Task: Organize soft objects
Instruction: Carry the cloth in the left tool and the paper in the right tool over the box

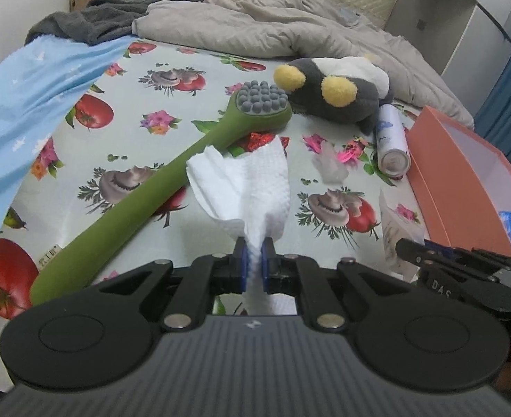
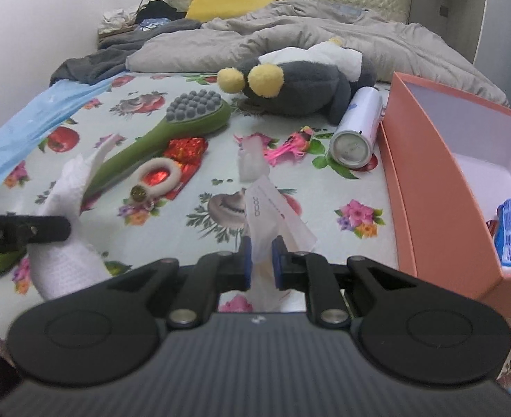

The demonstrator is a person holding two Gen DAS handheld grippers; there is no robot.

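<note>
Left hand-held gripper (image 1: 254, 260) pinching white tissue (image 1: 248, 187) above bed's near edge. Right hand-held gripper (image 2: 262, 260) clamping plastic wrapper (image 2: 273, 215). Orange box (image 2: 446, 187) lies right, at bed's right edge; right gripper nearer.

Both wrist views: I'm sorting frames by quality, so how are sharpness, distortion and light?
Left wrist: tissue in the left gripper is crisp; fisheye bends the box and bed edges; light is soft and even. Right wrist: paper in the right gripper is slightly soft; same curvature, no glare.
</note>
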